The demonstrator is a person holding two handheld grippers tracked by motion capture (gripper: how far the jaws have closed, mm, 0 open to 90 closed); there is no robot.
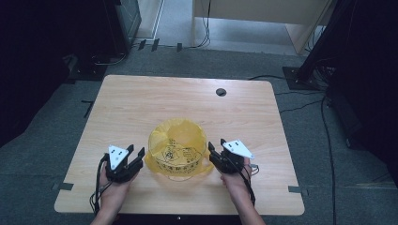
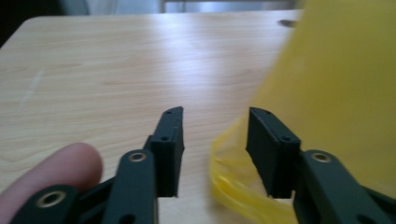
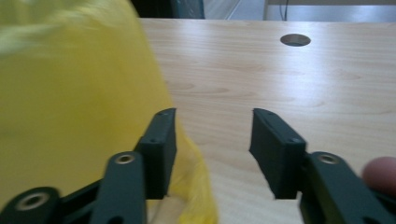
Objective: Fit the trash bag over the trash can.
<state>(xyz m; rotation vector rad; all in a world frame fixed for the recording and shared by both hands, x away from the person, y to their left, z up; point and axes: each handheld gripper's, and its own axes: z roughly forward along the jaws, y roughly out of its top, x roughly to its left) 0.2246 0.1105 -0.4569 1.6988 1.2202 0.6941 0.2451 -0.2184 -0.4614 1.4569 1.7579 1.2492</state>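
we see a round bin lined with a thin yellow plastic bag (image 1: 178, 149) standing on the near half of a pale wood-grain table (image 1: 141, 101), between our two hands. the film is glossy and translucent, printed with black markings on its front, and its loose hem bunches in soft folds around the base. in the left gripper view the bag (image 2: 336, 88) rises as a smooth yellow wall on the right, with a crumpled roll of film lying on the table just ahead of the jaws.

the left tool (image 1: 136, 157) sits just beside the bag's left flank, its matte black, blocky jaws spread wide with nothing between them but bare table (one jaw lies close against the rolled hem; we cannot tell if it touches). the right tool (image 1: 212, 151) mirrors it on the other side, jaws likewise parted and empty; in the right gripper view one jaw overlaps the yellow film (image 3: 70, 102) while the other hangs over open wood.

a round dark cable hole (image 1: 221, 92) pierces the table's far edge. grey carpet, trailing cables and dark stands surround the table.
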